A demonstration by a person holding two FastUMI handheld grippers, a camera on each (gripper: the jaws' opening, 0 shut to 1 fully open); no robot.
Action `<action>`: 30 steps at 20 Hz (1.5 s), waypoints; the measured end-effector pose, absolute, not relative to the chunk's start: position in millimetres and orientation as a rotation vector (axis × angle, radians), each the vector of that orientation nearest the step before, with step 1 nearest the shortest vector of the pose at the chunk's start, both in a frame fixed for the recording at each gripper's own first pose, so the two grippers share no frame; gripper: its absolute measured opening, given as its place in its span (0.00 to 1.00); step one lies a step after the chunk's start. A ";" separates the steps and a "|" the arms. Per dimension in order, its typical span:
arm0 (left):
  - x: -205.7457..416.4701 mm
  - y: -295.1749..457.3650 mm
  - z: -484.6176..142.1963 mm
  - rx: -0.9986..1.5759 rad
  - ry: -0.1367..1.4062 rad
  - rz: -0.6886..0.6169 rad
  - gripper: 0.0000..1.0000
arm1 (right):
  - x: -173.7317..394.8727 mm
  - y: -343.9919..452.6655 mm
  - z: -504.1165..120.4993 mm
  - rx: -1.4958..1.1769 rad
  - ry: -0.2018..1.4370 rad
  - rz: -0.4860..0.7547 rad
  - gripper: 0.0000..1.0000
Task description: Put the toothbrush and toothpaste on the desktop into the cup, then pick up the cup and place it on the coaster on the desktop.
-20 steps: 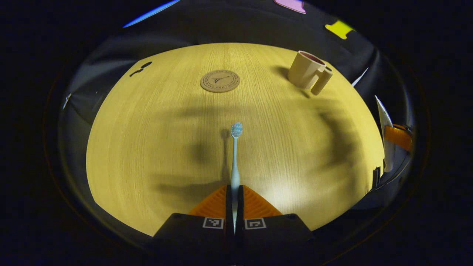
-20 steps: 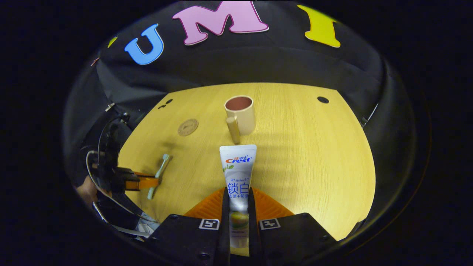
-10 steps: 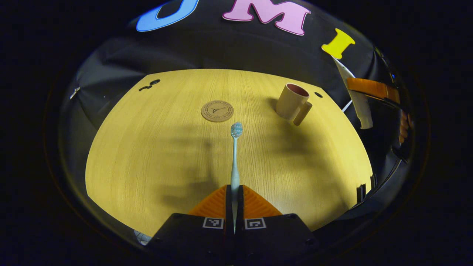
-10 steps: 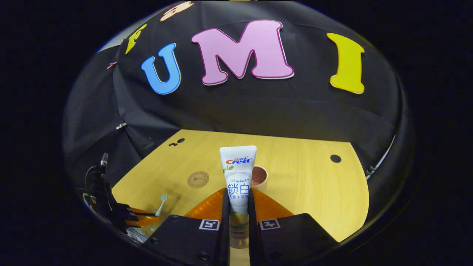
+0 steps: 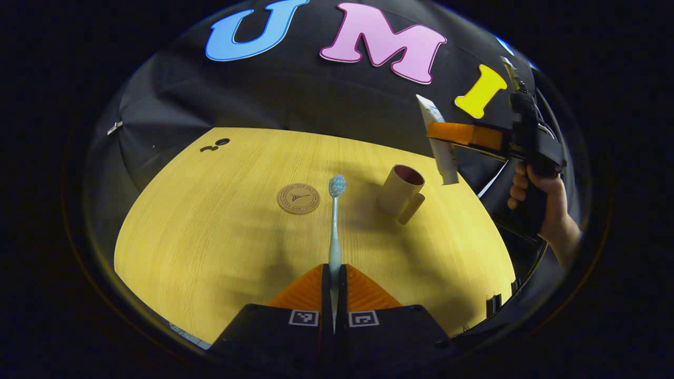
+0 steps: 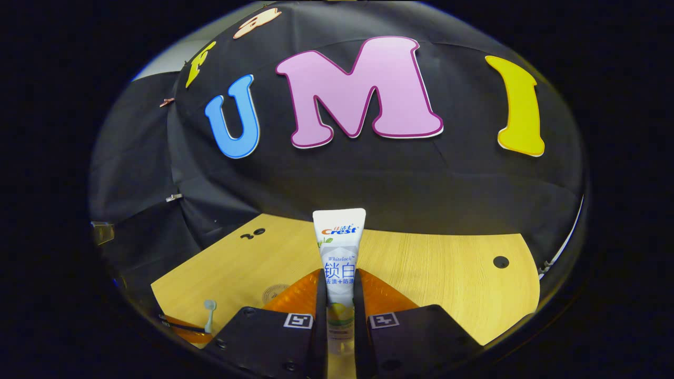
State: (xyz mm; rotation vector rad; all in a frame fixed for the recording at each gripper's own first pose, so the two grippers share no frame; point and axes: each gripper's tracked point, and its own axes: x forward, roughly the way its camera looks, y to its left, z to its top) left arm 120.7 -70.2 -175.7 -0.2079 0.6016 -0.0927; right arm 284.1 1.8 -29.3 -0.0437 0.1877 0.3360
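Both items lifted, neither in the cup yet.

Right gripper [image 5: 447, 134], jaws clamped on the toothpaste [image 5: 438, 142], hangs it upright above the cup [image 5: 400, 190] at 2 o'clock on the table [image 5: 210, 237]; left gripper [image 5: 334, 276] pinches the toothbrush [image 5: 335, 221], bristles forward, beside the coaster [image 5: 298, 198].

Wooden tabletop [image 5: 210, 231], pale grain, shadowed patches; round hole [image 6: 501, 261] near right edge; black cloth wall [image 6: 368, 168] behind.
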 end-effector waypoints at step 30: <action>152.3 -132.8 -161.0 -0.337 0.455 -0.170 0.06 | 339.2 -16.3 -106.1 -0.093 0.066 0.301 0.28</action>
